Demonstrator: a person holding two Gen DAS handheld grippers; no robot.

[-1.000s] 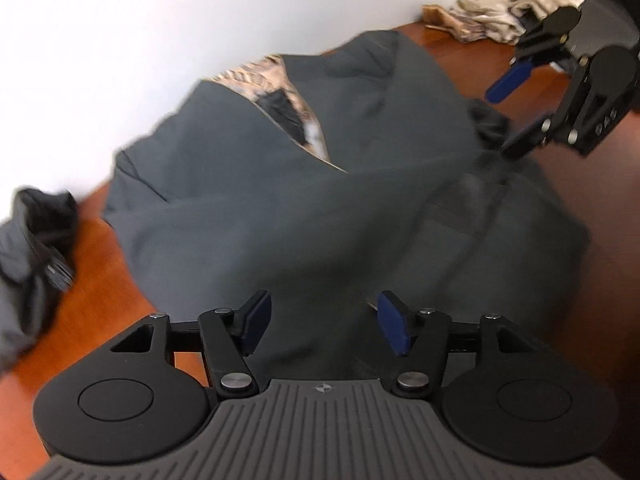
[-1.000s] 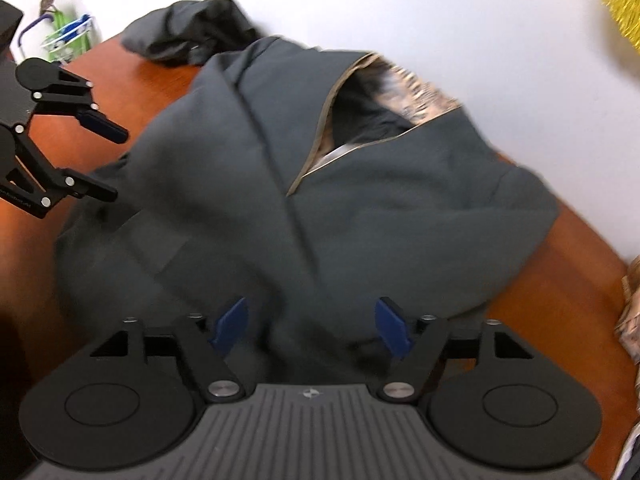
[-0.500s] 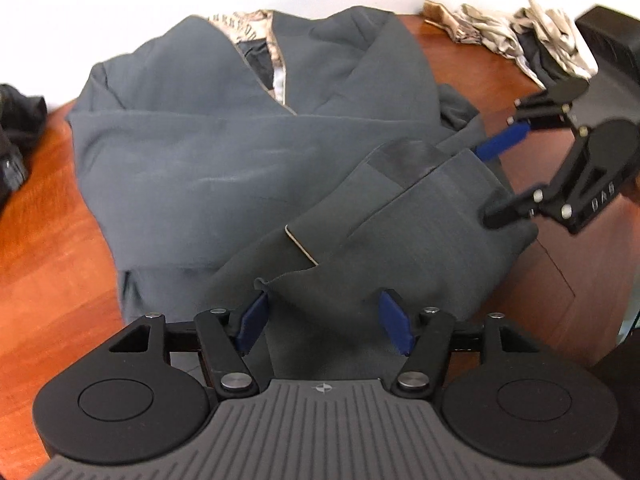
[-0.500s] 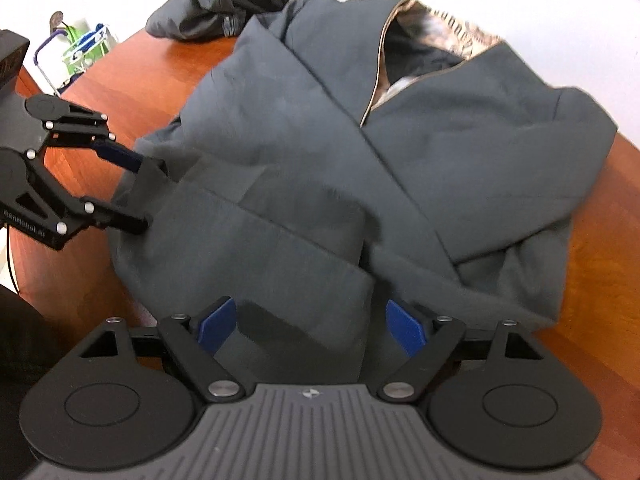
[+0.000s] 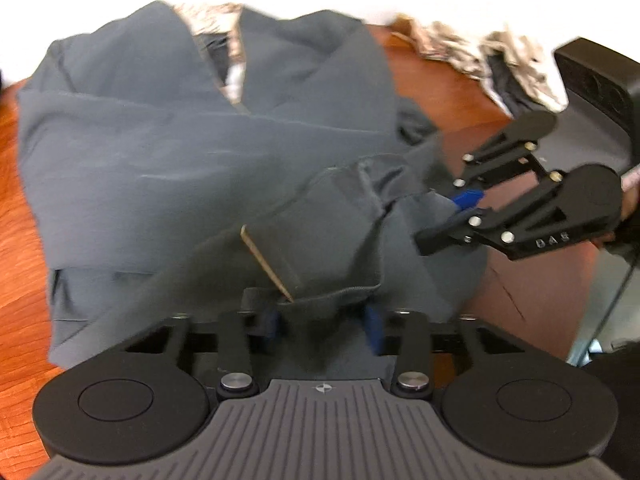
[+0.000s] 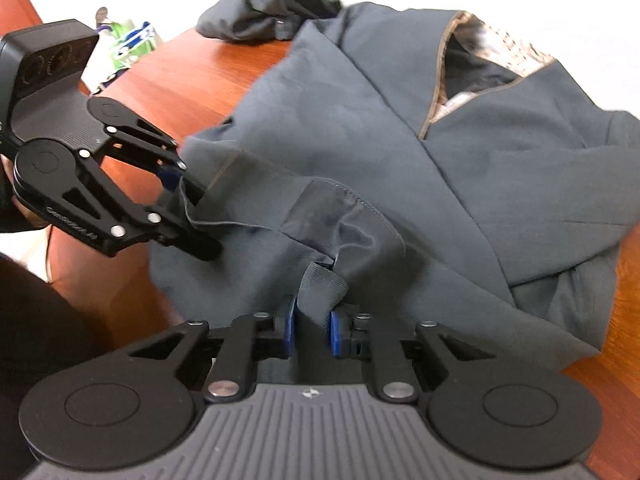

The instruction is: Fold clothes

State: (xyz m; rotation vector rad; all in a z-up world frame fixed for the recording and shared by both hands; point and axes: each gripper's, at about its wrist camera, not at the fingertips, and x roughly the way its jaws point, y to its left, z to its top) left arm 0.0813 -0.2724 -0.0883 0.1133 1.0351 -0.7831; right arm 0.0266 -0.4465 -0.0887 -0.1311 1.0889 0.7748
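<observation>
The table (image 6: 208, 76) carried it all, red-brown wood running out to a near edge right by the grippers. The jacket (image 5: 168, 152) lay spread flat over most of it, collar toward the far edge by the wall, hem at the near edge, laid out that way so the bottom could be folded up over the body, by my read. A dark garment (image 6: 268, 4) sat bunched at the far left corner, a pale pile (image 5: 492, 52) at the far right, both probably waiting their turn. The left gripper (image 5: 324, 320) had just been closing, hem cloth pinched between its pads. The right gripper (image 6: 312, 326) had just been closing too, narrow now, clamped on a gathered fold of hem.
</observation>
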